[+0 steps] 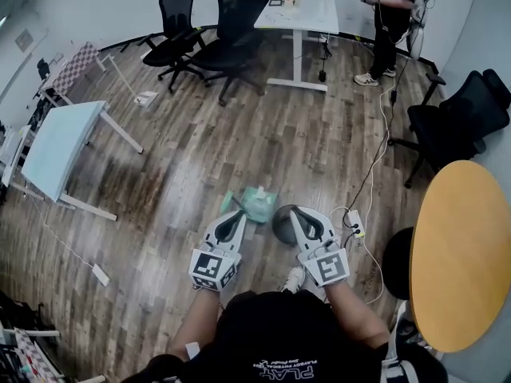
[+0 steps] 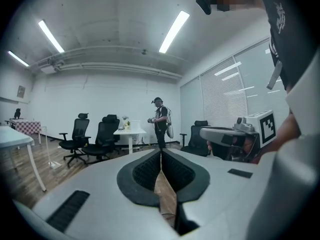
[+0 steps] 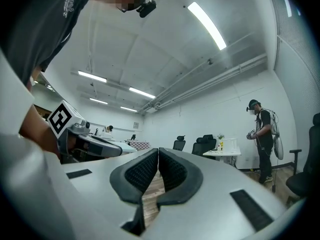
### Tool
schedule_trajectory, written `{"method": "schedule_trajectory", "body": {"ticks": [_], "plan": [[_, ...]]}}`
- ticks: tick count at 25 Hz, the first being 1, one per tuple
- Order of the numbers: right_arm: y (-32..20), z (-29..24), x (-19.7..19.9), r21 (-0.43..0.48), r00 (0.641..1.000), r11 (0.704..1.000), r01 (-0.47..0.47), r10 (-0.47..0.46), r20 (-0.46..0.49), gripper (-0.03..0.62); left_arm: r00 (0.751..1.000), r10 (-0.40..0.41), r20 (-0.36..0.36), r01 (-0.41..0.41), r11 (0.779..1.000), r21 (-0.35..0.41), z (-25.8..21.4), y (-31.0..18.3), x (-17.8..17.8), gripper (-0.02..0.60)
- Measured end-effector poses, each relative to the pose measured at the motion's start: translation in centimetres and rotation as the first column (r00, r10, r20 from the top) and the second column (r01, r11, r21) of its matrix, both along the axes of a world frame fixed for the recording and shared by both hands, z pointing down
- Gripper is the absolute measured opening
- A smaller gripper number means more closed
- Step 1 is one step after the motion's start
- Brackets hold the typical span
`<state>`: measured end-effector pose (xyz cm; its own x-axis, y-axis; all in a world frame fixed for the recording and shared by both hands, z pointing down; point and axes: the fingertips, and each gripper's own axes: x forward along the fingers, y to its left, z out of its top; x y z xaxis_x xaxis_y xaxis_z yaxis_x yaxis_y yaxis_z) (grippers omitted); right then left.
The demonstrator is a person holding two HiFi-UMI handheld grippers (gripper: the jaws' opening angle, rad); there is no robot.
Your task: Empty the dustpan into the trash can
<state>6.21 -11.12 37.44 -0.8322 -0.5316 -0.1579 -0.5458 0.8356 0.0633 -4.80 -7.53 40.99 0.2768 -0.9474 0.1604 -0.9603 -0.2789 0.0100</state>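
Down on the brown wood-plank floor (image 1: 200,150), just ahead of my two grippers, the pale green plastic dustpan (image 1: 255,201) lies flat on the boards. Close on its right stands the dark grey round trash can (image 1: 281,225), seen from above, with its right side covered by my right gripper. I cannot tell whether pan and can touch.

My left gripper (image 1: 238,215) points at the near left edge of the dustpan. In the left gripper view its black ribbed pads (image 2: 146,171) are pressed together with nothing between them, only floor showing past the tips. From the head view I cannot say whether the tips touch the pan. My right gripper (image 1: 295,211) hangs over the trash can, and the right gripper view shows its jaws closed tight and empty as well.

Right of the can a white power strip (image 1: 354,223) lies on the floor, its cable running off across the boards. A round yellow table (image 1: 463,254) sits at the right edge and a pale rectangular table (image 1: 60,144) at the left. Farther back are black office chairs (image 1: 180,32), a white desk (image 1: 299,13) and a standing person (image 1: 393,22).
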Motion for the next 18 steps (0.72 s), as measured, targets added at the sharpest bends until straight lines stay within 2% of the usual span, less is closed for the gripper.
{"method": "schedule_trajectory", "body": {"ticks": [4,9,15,18], "plan": [[-2.4,1.2,0.0,-0.004,1.000,1.000,0.005,-0.005,-0.004,0.025,0.999,-0.038,0.015,0.038,0.999,-0.012,1.3,-2.2,-1.4,0.026],[-4.9,2.1,-1.4,-0.031,1.000,0.999,0.008,-0.008,-0.014,0.025,0.997,-0.079,-0.002,0.079,0.997,-0.017,1.8,-4.8,-4.5,0.026],[-7.9,3.1,-3.9,-0.037,0.999,0.999,-0.027,0.026,-0.048,0.025,0.996,-0.092,-0.017,0.091,0.993,-0.073,4.1,-7.6,-8.2,0.026],[-9.2,3.7,-5.8,-0.036,0.997,0.998,-0.046,0.043,-0.062,0.025,0.994,-0.093,-0.059,0.086,0.990,-0.111,5.5,-8.8,-10.5,0.026]]}}
